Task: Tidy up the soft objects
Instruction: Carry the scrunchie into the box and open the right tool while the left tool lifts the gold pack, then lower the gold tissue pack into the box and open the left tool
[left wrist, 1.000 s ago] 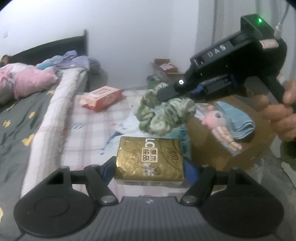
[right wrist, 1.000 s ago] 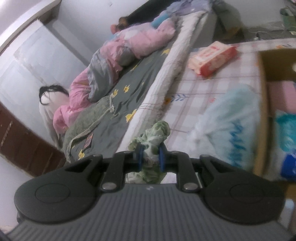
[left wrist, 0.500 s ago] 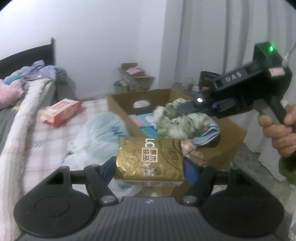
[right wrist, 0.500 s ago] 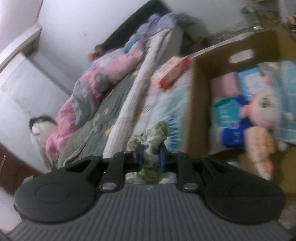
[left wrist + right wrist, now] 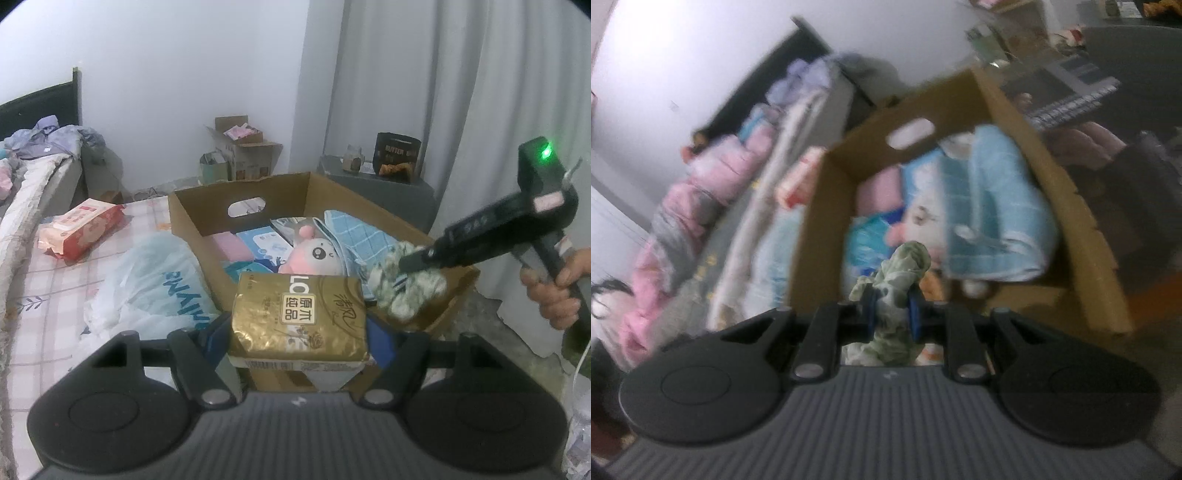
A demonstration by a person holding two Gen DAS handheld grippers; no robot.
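Crumpled pale-green patterned cloth [image 5: 897, 291]: pinched between the blue pads of the right gripper [image 5: 892, 314], fingers nearly together, most of the fabric bulging loose above and below the pads. In the left wrist view the cloth [image 5: 406, 284] hangs at the near right corner of the open brown cardboard box [image 5: 207, 221], over the rim rather than clearly inside.

Gold foil-wrapped rectangular tissue pack [image 5: 299, 317]: clamped by its two short sides in the left gripper [image 5: 299, 332], fingers at medium spread, held just short of the box's near wall.

Box contents: pink plush toy [image 5: 314, 254], folded light-blue checked towel [image 5: 365, 236], pink pad and blue packets beneath. Box already fairly full.

Risks, as I judge them:
- Cloth released here may drape over the rim and slide to the floor; it needs carrying further in.
- Loose fabric could snag on a pad at release.
- Two grippers close together at one corner; a collision could knock the pack loose.
- Foil is slick; the pack may slip.
- Right view blurred, so depth is uncertain.
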